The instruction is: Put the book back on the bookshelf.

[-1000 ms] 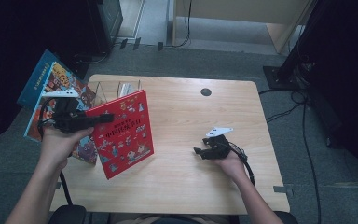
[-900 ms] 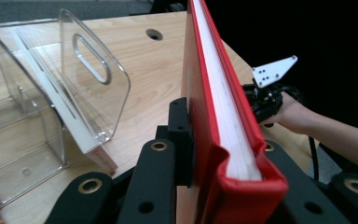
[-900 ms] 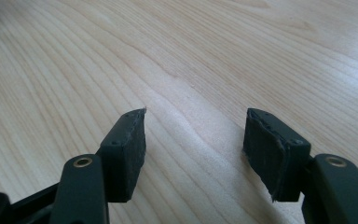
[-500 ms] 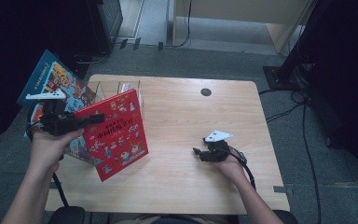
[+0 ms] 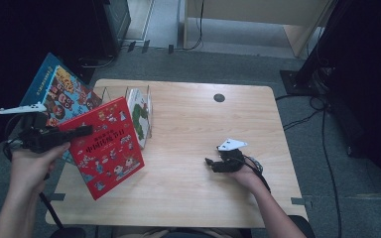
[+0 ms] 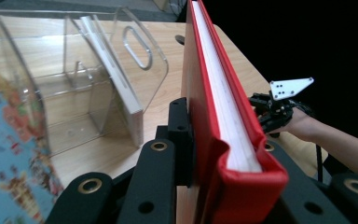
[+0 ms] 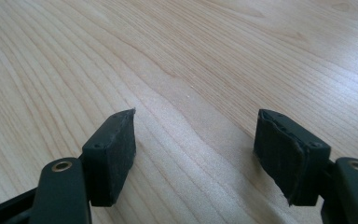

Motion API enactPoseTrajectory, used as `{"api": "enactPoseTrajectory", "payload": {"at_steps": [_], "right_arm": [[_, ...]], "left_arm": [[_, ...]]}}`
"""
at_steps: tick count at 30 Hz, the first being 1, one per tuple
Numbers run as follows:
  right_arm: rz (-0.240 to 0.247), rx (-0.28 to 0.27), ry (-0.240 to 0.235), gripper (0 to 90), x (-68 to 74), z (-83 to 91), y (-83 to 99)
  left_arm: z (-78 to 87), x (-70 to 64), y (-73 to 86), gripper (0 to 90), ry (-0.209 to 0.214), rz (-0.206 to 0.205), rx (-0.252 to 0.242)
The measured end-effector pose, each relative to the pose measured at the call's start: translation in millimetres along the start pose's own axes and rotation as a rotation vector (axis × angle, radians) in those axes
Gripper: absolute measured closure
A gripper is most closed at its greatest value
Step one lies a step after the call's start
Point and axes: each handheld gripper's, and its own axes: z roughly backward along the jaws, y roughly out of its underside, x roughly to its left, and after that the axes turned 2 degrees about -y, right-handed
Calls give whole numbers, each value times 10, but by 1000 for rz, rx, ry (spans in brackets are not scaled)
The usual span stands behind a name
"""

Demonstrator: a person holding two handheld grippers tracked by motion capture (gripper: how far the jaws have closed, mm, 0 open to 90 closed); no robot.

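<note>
Red hardcover book (image 5: 108, 146), cartoon-printed cover, white page block visible: tilted, held above the tabletop's (image 5: 193, 134) left part, just beside the clear plastic rack (image 5: 129, 106). My left gripper (image 6: 200, 154) has its fingers clenched on the book's edge. My right gripper (image 7: 193, 154) rests low over the bare tabletop, well apart, fingers released.

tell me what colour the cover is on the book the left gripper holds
Red, with small cartoon pictures on the front of the book; the high view shows it best.
</note>
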Motion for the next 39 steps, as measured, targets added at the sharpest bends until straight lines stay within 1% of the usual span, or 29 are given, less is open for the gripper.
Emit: {"api": "enactPoseTrajectory", "payload": {"at_steps": [5, 8, 9, 11, 14, 17, 21, 23, 26, 28, 34, 37, 38, 39], "right_arm": [[0, -1, 2, 284, -1, -4, -1], [1, -1, 2, 283, -3, -4, -2], [1, -1, 2, 283, -3, -5, -2], [3, -2, 2, 282, -5, -5, -2], [3, -2, 3, 280, -5, -8, -3], [3, -3, 4, 279, -4, -9, -3], [3, -2, 4, 279, -3, -8, -3], [4, -2, 4, 277, -4, -8, -3], [0, -1, 5, 272, -3, -9, -5], [1, 0, 4, 269, -5, -11, -6], [0, 0, 5, 266, -5, -11, -6], [-1, 1, 6, 263, -5, -12, -7], [-2, 2, 6, 263, -5, -12, -8], [-2, 2, 5, 262, -5, -12, -9]], "left_arm": [[132, 47, 60, 799, -27, 25, -4], [212, 77, 75, 799, -52, 33, -9], [230, 86, 74, 799, -62, 30, -6], [262, 109, 63, 799, -84, 39, -10], [269, 143, 22, 799, -115, 41, -8], [234, 169, -37, 798, -138, 49, -13], [155, 218, -135, 799, -156, 62, -8], [111, 231, -194, 799, -171, 61, -8], [55, 217, -266, 798, -177, 43, -6], [8, 230, -326, 799, -179, 48, -1], [-85, 280, -441, 799, -218, 49, 6], [-133, 314, -492, 799, -226, 58, 7], [-146, 314, -509, 799, -230, 56, 10], [-159, 307, -522, 798, -234, 59, 1]]}}
